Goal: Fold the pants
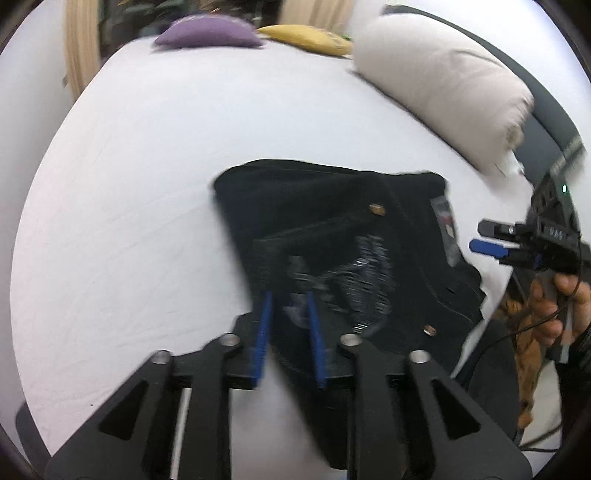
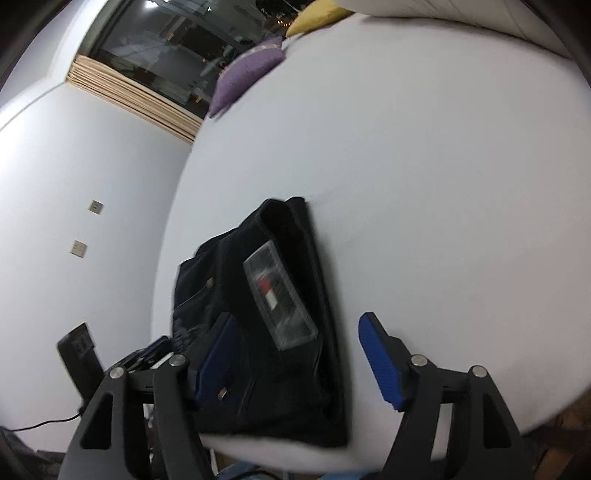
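From the left wrist, the left gripper (image 1: 288,314) hangs narrowly parted over the folded black pants (image 1: 332,236) near the bed's (image 1: 147,166) front edge, while the right wrist shows the right gripper (image 2: 295,354) spread wide, straddling their edge.

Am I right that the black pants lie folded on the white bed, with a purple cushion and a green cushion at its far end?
Not quite. The black pants do lie folded on the white bed, and the purple cushion is at its far end, but the cushion beside it is yellow, not green. The left wrist view shows both side by side.
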Action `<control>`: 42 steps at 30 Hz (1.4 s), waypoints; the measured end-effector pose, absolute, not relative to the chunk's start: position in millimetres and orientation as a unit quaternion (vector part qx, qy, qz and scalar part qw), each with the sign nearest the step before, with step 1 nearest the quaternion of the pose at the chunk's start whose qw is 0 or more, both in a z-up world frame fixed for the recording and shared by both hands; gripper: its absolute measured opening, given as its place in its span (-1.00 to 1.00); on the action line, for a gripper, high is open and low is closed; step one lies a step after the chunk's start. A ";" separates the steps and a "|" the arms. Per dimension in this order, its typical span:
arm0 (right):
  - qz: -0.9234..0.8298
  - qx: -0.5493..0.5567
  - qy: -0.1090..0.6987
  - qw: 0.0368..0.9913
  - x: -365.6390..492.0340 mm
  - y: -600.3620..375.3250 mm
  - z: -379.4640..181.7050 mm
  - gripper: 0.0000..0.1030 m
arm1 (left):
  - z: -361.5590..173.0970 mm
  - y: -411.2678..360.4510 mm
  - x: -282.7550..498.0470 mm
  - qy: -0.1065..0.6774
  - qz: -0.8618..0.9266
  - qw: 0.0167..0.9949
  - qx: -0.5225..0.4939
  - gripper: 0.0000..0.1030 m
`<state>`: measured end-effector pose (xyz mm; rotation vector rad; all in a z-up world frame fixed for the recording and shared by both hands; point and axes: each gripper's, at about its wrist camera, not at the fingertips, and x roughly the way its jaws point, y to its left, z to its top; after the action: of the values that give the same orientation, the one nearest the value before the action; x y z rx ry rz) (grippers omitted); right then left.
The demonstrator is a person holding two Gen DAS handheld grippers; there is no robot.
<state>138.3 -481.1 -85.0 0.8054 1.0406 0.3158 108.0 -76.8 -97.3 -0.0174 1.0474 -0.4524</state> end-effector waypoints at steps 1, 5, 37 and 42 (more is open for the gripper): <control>0.147 0.367 0.494 0.774 146.4 -478.5 -91.9 0.41 | -102.0 -70.2 113.3 0.504 -0.209 0.838 -0.023 0.02; 0.157 0.369 0.508 0.762 163.7 -473.7 -110.5 0.45 | -126.3 -53.9 132.5 0.536 -0.215 0.810 -0.100 0.51; 0.255 0.365 0.455 0.771 288.2 -378.5 -28.4 -0.64 | -53.7 29.5 263.4 0.493 -0.250 0.826 -0.114 -0.53; 0.250 0.387 0.477 0.748 346.4 -354.4 -65.0 -0.64 | -74.0 60.9 306.7 0.497 -0.215 0.834 -0.105 -0.52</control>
<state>346.4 -354.4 -65.0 0.8462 1.0439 0.5460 306.7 60.9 -74.0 -0.2229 1.0531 -0.4549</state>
